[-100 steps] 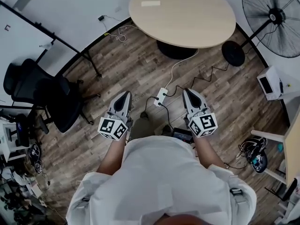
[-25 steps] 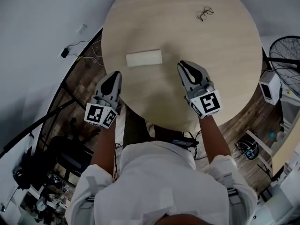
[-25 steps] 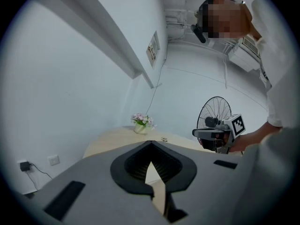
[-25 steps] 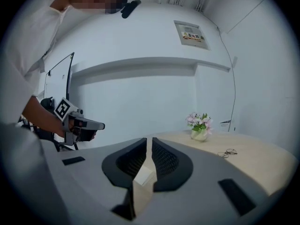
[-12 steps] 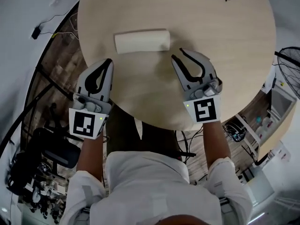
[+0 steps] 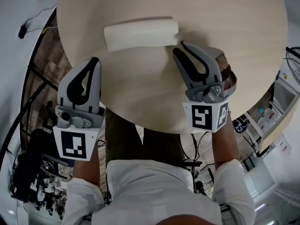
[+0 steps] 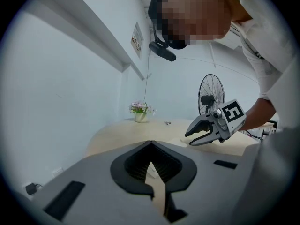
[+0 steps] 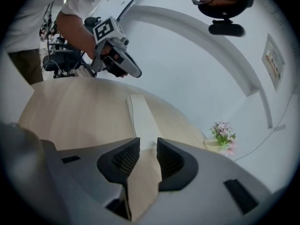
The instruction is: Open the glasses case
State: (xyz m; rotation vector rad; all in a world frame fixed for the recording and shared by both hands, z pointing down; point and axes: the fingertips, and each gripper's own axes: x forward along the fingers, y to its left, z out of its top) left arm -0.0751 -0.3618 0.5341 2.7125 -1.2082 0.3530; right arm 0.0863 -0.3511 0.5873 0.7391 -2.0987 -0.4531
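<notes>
Right gripper (image 6: 200, 53), jaws apart and empty, is held just on the near side of the shut glasses case (image 6: 140, 33) on the table (image 6: 225, 22), left gripper (image 6: 91, 64) closed on nothing at the near-left edge; opening is judged outstanding.

A round bench (image 6: 140, 93) with a pale wood top fills the upper part of the head view. Its near edge curves over a dark wood-plank floor (image 6: 44, 64). Near the bench's far edge stands a small pot of pink and white flowers (image 7: 140, 112). A pair of spectacles (image 7: 167, 123) lies on the top near it, too small to make out in detail. Beyond the bench's far right edge, a pedestal fan (image 7: 210, 96) stands before the white wall. A long ledge (image 7: 89, 34) runs along that wall, with a small framed notice (image 7: 137, 39) above its end. Left of the bench, a dark plug (image 6: 21, 32) with a thin cable shows at the wall.
</notes>
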